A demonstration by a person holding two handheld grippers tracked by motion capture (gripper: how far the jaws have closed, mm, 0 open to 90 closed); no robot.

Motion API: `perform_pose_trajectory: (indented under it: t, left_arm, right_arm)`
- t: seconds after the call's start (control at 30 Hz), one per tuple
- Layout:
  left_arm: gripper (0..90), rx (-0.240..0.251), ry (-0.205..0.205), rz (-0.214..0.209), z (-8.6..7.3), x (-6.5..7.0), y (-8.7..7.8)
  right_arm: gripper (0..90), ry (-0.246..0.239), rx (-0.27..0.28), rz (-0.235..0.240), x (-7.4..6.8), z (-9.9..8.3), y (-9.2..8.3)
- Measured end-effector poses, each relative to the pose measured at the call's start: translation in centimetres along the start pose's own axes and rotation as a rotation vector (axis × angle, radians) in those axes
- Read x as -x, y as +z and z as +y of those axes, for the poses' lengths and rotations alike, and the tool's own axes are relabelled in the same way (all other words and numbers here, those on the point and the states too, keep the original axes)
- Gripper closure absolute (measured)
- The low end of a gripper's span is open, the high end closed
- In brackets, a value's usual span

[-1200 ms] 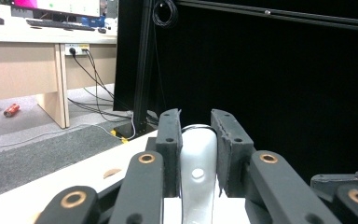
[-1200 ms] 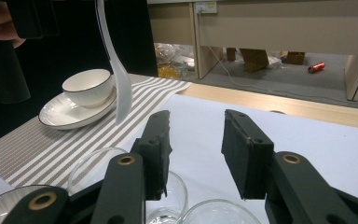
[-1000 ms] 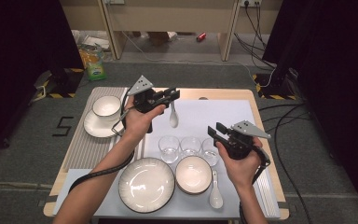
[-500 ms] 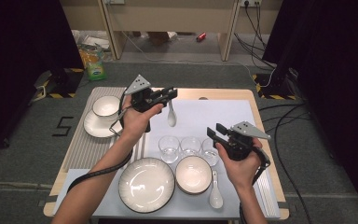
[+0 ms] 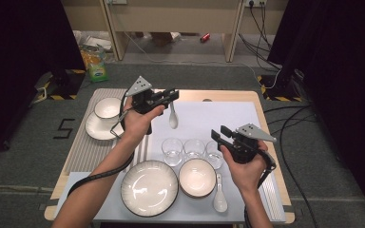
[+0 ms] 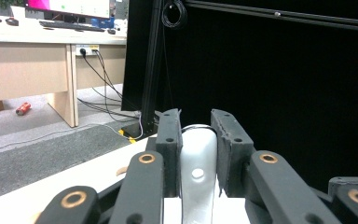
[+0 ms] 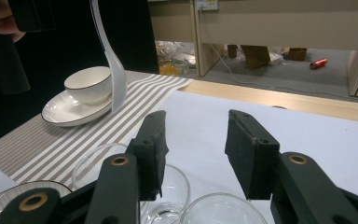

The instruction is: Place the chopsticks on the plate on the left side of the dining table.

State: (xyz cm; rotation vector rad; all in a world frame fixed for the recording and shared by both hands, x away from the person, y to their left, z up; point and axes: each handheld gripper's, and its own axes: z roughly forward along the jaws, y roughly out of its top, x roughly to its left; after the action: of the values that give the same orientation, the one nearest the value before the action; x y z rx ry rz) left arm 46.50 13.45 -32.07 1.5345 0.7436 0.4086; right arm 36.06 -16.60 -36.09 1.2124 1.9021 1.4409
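Observation:
My left gripper point(image 5: 172, 95) is raised over the back of the table and shut on the handle of a white spoon point(image 5: 173, 118), which hangs bowl-down above the white mat point(image 5: 218, 114). In the left gripper view the handle point(image 6: 196, 158) is pinched between the pads. My right gripper point(image 5: 220, 133) hovers at the right, just above three empty glasses point(image 5: 194, 148). Its jaws have just been opening and stand open with nothing between them point(image 7: 196, 140). The glasses point(image 7: 168, 186) lie below them, and the hanging spoon point(image 7: 114, 70) is farther off.
A bowl on a saucer point(image 5: 107, 108) sits on the striped mat point(image 5: 90, 147) at the left. Near the front edge are a large plate point(image 5: 148, 186), a smaller bowl point(image 5: 197, 177) and a second white spoon point(image 5: 219, 199).
The hanging spoon has swung slightly to the left under the left gripper. Both hands have kept their places.

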Motion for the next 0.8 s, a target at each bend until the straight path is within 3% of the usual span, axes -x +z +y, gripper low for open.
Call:
perform_pose_trajectory:
  t: [0.8]
  left_arm:
    - [73.2,0.001,-0.001,0.037,0.0,-1.1,-0.8]
  right_arm:
    - [57.8,0.013,0.003,0.001,0.0,0.0,-0.2]
